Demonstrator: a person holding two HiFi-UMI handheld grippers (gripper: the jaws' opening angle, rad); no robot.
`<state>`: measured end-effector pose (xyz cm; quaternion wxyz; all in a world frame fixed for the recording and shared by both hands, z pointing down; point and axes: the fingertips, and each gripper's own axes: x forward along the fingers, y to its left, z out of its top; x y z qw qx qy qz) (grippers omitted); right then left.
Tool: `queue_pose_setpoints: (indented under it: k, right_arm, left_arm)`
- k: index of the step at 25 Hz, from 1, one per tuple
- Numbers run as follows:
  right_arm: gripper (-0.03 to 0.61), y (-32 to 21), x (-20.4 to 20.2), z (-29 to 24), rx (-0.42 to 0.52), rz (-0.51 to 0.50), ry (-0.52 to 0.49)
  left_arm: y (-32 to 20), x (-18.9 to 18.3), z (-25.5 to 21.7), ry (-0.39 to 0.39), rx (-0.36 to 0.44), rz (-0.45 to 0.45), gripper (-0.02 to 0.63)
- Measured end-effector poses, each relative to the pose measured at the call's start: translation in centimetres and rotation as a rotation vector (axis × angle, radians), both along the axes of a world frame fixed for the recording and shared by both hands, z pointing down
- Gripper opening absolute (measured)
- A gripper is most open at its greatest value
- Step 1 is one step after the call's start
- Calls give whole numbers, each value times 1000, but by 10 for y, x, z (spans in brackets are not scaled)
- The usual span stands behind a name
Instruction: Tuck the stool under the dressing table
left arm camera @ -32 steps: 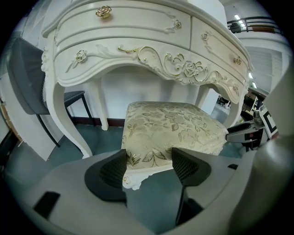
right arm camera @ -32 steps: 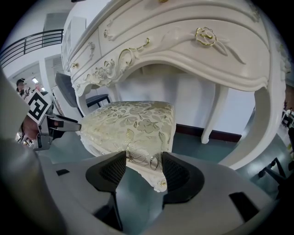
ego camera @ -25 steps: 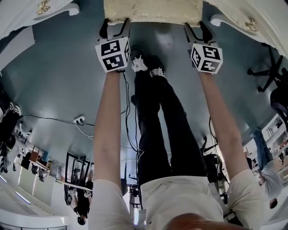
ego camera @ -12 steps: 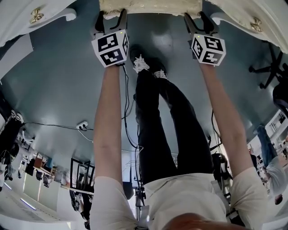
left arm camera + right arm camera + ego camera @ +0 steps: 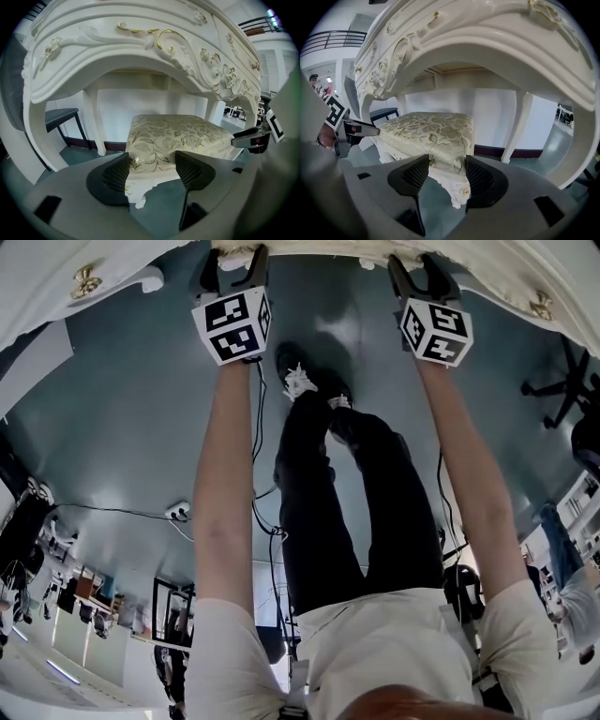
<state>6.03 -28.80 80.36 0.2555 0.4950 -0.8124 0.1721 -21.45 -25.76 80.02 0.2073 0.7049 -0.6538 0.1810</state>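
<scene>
Left gripper (image 5: pixel 234 259) and right gripper (image 5: pixel 419 263) are each clamping a corner of the stool (image 5: pixel 178 133); they should be pushing evenly beneath the dressing table (image 5: pixel 117 51).

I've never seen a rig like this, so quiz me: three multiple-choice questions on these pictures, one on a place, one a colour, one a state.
1. The stool stands: A) beneath the dressing table B) on the tabletop C) tipped over.
2. The dressing table is: A) black B) white with gold trim C) red.
3. The jaws of the right gripper are: A) wide open in air B) closed on the stool's corner C) out of view.
Answers: 1A, the table's arch curves over it; 2B, gold scrolls on white carving; 3B, the corner sits between them.
</scene>
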Motion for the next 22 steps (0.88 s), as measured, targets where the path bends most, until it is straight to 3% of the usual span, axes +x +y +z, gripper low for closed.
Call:
queue_pose_setpoints:
  k: [14, 22]
  right_arm:
    - [261, -38, -11, -2, 52, 36, -3]
    - [261, -37, -14, -6, 40, 22, 21]
  left_arm:
    - [-44, -12, -4, 6, 21, 6, 319]
    - [-41, -13, -4, 26, -4, -14, 319]
